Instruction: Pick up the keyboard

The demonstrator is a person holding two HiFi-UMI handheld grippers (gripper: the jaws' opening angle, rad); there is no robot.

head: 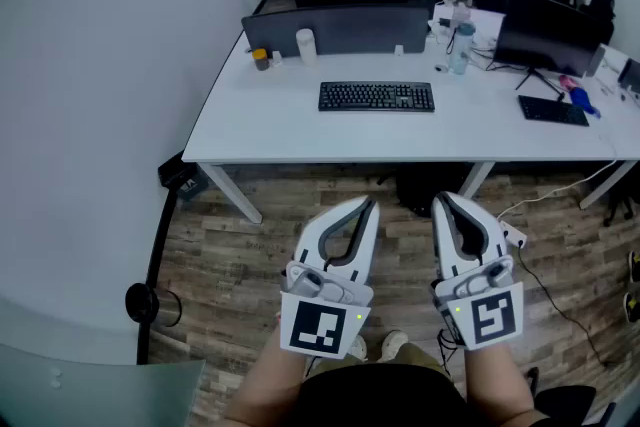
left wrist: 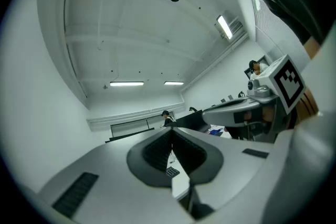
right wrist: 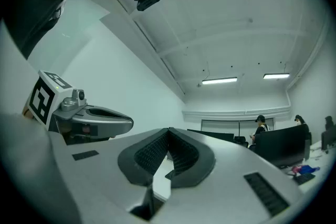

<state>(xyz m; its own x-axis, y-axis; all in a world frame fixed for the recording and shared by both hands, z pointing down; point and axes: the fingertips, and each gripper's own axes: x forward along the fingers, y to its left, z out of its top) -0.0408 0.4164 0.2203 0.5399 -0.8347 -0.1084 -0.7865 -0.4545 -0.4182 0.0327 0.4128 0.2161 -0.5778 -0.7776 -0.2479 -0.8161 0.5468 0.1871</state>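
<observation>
My left gripper and right gripper are hovering empty, jaws pressed together; I'm judging this the approach to the black keyboard, needing reaching and opening.

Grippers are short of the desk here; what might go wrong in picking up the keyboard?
1. The left gripper and right gripper both have jaws shut; reaching the keyboard like that would likely shove it across the desk.
2. A second dark keyboard lies to the right by the monitor; it may be taken by mistake.
3. A bottle and white cup stand behind the keyboard and might be knocked.
</observation>
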